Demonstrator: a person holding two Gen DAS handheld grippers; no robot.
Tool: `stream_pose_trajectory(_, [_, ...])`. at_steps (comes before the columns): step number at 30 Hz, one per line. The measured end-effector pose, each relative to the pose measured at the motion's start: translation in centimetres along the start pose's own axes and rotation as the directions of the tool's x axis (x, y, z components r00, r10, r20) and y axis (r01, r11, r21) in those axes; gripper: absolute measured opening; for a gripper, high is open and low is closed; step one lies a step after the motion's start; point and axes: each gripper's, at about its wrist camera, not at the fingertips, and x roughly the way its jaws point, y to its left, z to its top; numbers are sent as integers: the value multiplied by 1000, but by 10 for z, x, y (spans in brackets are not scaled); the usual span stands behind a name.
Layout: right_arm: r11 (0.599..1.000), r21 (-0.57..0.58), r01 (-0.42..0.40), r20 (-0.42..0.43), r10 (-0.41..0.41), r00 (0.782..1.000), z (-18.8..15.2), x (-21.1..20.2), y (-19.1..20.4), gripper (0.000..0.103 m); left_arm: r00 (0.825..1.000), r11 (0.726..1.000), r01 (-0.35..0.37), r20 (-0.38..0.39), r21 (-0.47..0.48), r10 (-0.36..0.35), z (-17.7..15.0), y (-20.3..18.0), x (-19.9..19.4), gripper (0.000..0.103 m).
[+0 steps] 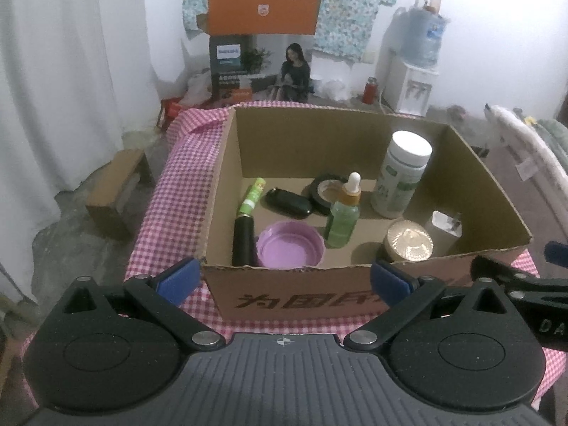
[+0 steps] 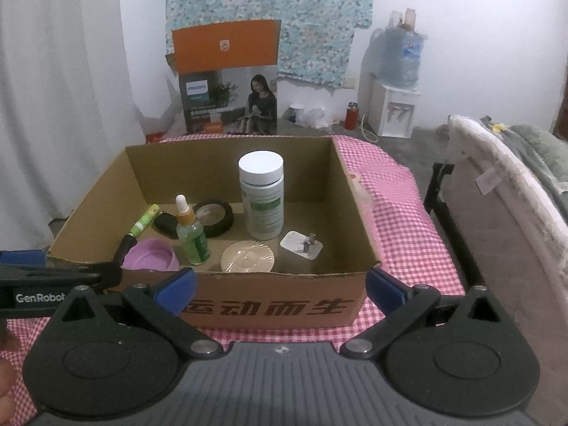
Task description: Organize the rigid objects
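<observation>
1. The cardboard box stands on a table with a pink checked cloth, directly in front of both grippers, and the rigid objects lie inside it.
2. The white pill bottle stands upright near the back wall. It is the tallest thing, so I judge this place keeps it from blocking the others.
3. The green dropper bottle also stands upright, just in front of the black tape roll, which lies flat.
4. The green tube and the black cylinder lie along the left wall of the box, end to end. Probably the wall stops them from rolling.
5. The purple lid rests open side up, beside the black cylinder. The black oval case lies behind it.
6. The round gold disc and the square metal hook plate lie flat at the front right.
7. The left gripper is released, its fingers spread wide before the front wall, holding nothing.
8. The right gripper is also released and empty, outside the box.
9. Nothing lies on the cloth outside the box, so the sorting seems nearly finished.
</observation>
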Motion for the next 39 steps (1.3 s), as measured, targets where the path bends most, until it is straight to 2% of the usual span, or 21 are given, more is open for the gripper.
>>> stream_pose_trajectory(39, [999, 32, -15, -24, 16, 1000, 1, 8, -8, 103, 1000, 998, -28, -10, 51, 29, 5, -11, 1, 103])
